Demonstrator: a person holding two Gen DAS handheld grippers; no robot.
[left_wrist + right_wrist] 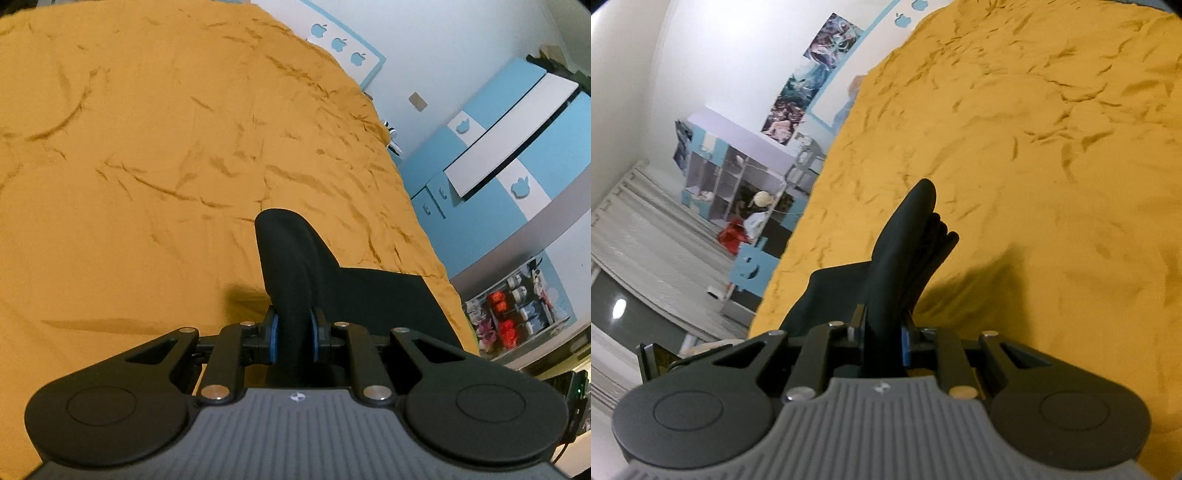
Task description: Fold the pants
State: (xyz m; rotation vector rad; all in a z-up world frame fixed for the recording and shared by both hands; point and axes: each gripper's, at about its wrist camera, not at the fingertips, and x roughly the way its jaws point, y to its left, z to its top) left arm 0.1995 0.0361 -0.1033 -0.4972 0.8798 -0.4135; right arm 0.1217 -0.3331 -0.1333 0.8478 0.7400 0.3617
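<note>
Clamped between the blue pads of the left gripper (293, 334) is a bunched fold of the black pants (291, 258); another fold is pinched by the right gripper (884, 332), the remaining cloth being draped on the mustard bedspread (147, 147)

Matt black cloth pants (295, 258), creased mustard cloth sheet (147, 147) — rumpled
</note>
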